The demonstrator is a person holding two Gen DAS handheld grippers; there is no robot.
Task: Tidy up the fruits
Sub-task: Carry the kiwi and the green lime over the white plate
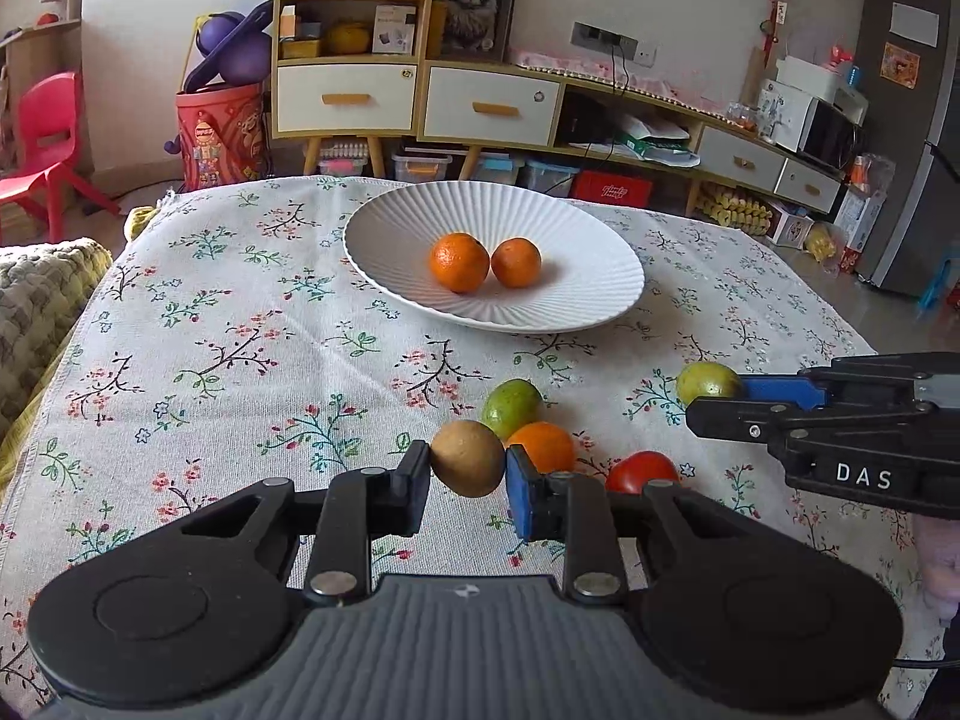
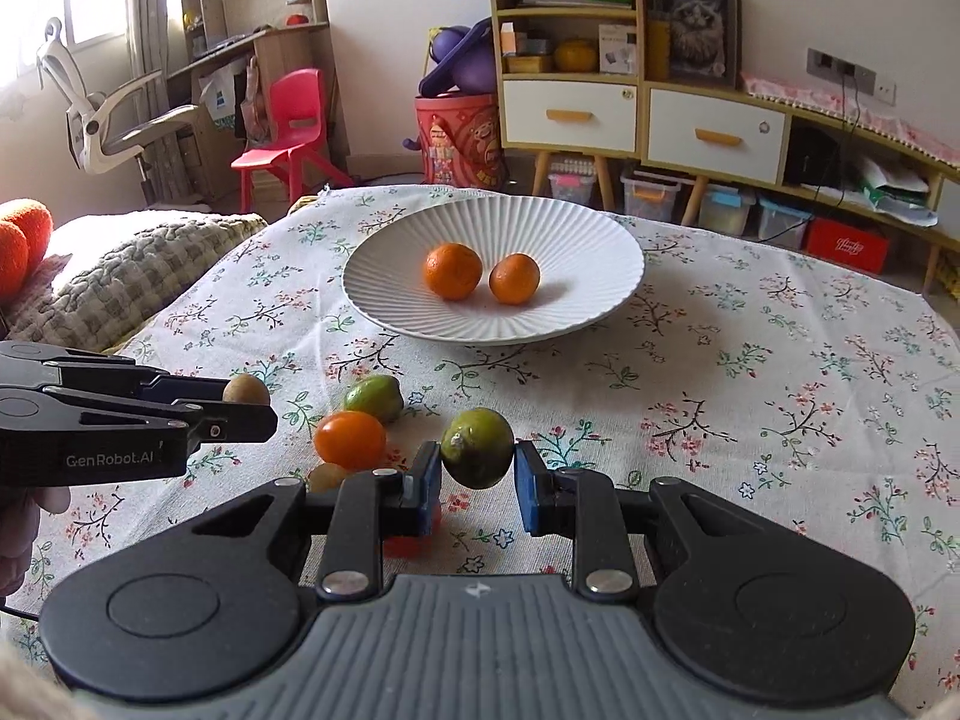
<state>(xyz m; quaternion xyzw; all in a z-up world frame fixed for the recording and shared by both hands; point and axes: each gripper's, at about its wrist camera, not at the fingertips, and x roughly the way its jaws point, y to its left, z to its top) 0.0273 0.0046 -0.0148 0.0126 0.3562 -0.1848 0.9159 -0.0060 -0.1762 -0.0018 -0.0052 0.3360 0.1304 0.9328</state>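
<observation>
My left gripper [image 1: 468,468] is shut on a brown kiwi [image 1: 468,459], held just above the flowered cloth. My right gripper [image 2: 478,462] is shut on a green citrus fruit [image 2: 478,447]. From the left wrist view that gripper [image 1: 714,399] comes in from the right with the green fruit [image 1: 708,383]. In the right wrist view the left gripper [image 2: 246,399] enters from the left with the kiwi [image 2: 246,390]. A white ribbed plate [image 1: 570,300] [image 2: 390,276] farther back holds two oranges [image 1: 459,261] [image 1: 516,263]. On the cloth lie a green fruit [image 1: 513,405], an orange [image 1: 540,447] and a red tomato [image 1: 641,471].
A small yellowish fruit [image 2: 327,476] lies by the loose orange [image 2: 350,438]. A knitted cushion [image 2: 120,276] lies past the table's left edge. Beyond the far edge stand a cabinet with drawers [image 1: 420,96], a red chair [image 2: 288,126] and storage boxes on the floor.
</observation>
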